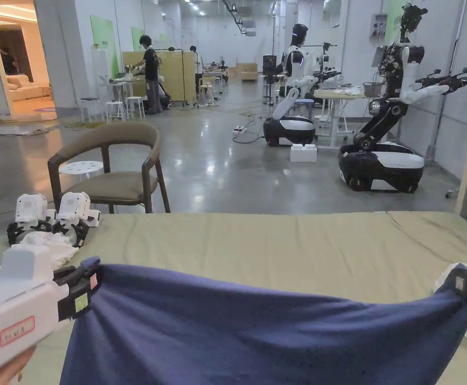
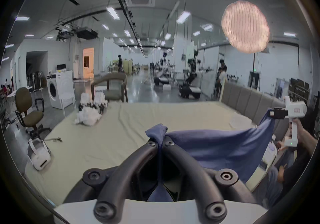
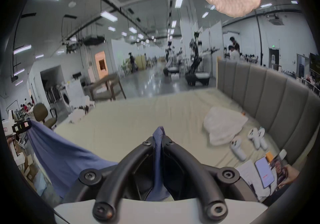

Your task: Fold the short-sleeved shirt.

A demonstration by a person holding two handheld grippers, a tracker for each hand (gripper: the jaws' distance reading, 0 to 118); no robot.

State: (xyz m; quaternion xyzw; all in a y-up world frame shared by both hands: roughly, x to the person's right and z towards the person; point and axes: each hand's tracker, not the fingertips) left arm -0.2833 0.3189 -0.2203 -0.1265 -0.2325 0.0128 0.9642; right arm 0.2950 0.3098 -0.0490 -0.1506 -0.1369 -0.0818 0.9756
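A dark blue shirt point(image 1: 257, 331) hangs stretched between my two grippers above the near edge of a pale green bed point(image 1: 277, 245). My left gripper point(image 1: 88, 288) is shut on the shirt's left corner; in the left gripper view point(image 2: 160, 142) a tuft of blue cloth point(image 2: 156, 131) pokes out past its closed jaws. My right gripper point(image 1: 465, 288) is shut on the right corner, and in the right gripper view point(image 3: 159, 142) cloth point(image 3: 160, 134) is pinched between its jaws. The shirt's top edge sags in a shallow curve between them. Its lower part is out of frame.
White cloth point(image 1: 52, 245) and two spare grippers point(image 1: 52, 213) lie at the bed's left far corner. A white bundle point(image 3: 223, 123), white controllers point(image 3: 256, 135) and a phone point(image 3: 264, 172) lie near the grey padded headboard point(image 3: 270, 96). A brown chair point(image 1: 114, 165) stands beyond the bed.
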